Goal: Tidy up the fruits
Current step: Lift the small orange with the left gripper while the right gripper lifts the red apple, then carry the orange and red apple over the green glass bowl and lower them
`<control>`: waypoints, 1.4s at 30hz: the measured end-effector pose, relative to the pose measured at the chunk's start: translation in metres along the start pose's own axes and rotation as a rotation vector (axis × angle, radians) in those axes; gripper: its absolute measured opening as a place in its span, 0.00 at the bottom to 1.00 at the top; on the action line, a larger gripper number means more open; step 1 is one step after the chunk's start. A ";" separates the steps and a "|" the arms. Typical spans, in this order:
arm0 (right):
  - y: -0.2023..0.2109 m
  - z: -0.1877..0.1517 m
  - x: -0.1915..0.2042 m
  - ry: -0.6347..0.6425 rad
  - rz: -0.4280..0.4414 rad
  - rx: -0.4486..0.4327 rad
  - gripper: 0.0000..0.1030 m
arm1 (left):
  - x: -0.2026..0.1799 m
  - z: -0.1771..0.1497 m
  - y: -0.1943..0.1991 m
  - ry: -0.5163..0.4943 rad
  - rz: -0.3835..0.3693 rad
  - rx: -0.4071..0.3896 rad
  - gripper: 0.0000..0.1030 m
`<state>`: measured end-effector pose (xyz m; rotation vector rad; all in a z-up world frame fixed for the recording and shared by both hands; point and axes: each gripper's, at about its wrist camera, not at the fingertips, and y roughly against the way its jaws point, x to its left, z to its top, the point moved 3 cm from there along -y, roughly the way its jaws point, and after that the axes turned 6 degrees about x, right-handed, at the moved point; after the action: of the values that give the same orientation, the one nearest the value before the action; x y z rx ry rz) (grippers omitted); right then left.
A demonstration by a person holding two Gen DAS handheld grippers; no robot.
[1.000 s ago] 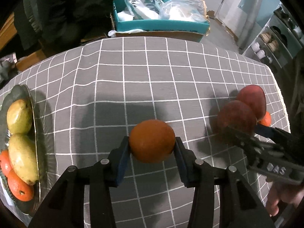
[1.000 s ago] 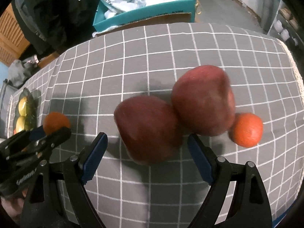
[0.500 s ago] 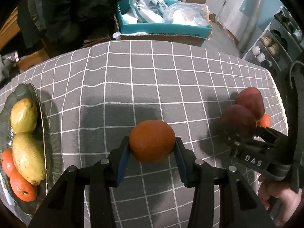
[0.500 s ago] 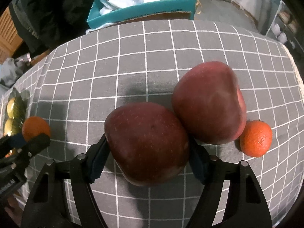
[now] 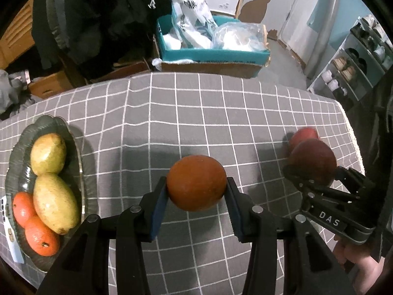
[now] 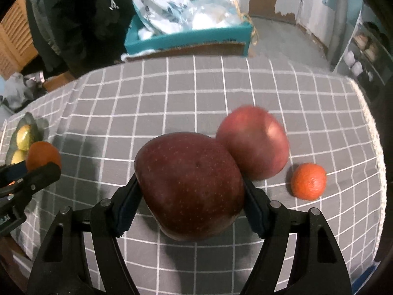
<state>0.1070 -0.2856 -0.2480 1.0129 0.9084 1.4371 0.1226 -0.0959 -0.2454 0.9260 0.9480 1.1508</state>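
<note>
My left gripper [image 5: 196,194] is shut on an orange [image 5: 196,183], held above the grey checked tablecloth [image 5: 196,113]. My right gripper [image 6: 191,191] is shut on a dark red apple [image 6: 191,186], lifted just off the cloth; from the left wrist view that apple [image 5: 313,161] shows at the right. A second red apple [image 6: 255,140] and a small tangerine [image 6: 309,180] lie on the cloth behind and to the right of the held apple. At the left stands a dark glass dish [image 5: 17,145] with two yellow-green mangoes [image 5: 55,202] and two small oranges [image 5: 41,239].
Beyond the table's far edge sits a teal box [image 5: 213,55] full of plastic bags, with dark clothing [image 5: 93,12] to its left. Shelves with shoes [image 5: 353,68] stand at the right. The table's right edge [image 6: 373,132] runs close to the tangerine. A hand [image 5: 356,263] holds the right gripper.
The right gripper closed around the dark red apple and lifted it slightly. The left gripper rose a little with the orange, so more of the dish and room shows.
</note>
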 end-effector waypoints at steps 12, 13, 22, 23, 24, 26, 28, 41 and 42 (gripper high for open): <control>0.048 0.012 0.027 0.051 0.015 -0.115 0.73 | 0.014 -0.003 0.044 0.019 0.002 -0.077 0.45; 0.053 0.010 0.028 0.056 0.017 -0.124 0.73 | 0.014 -0.004 0.047 0.021 0.002 -0.083 0.45; 0.090 0.009 0.051 0.104 0.044 -0.195 0.73 | 0.023 -0.010 0.083 0.019 0.016 -0.147 0.45; 0.093 0.009 0.053 0.108 0.046 -0.201 0.73 | 0.025 -0.011 0.087 0.021 0.014 -0.154 0.45; 0.097 0.009 0.056 0.114 0.049 -0.209 0.73 | 0.026 -0.011 0.090 0.023 0.013 -0.159 0.45; 0.104 0.009 0.060 0.124 0.054 -0.221 0.73 | 0.030 -0.013 0.097 0.027 0.011 -0.172 0.45; 0.110 0.010 0.066 0.134 0.059 -0.231 0.73 | 0.034 -0.015 0.104 0.029 0.014 -0.185 0.45; 0.122 0.018 0.112 0.210 0.095 -0.256 0.73 | 0.071 -0.021 0.131 0.091 0.030 -0.236 0.45; 0.122 0.018 0.115 0.216 0.098 -0.256 0.73 | 0.075 -0.022 0.132 0.097 0.033 -0.238 0.45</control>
<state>0.0794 -0.1833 -0.1167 0.7293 0.8103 1.7208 0.0723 0.0013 -0.1381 0.7009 0.8537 1.3151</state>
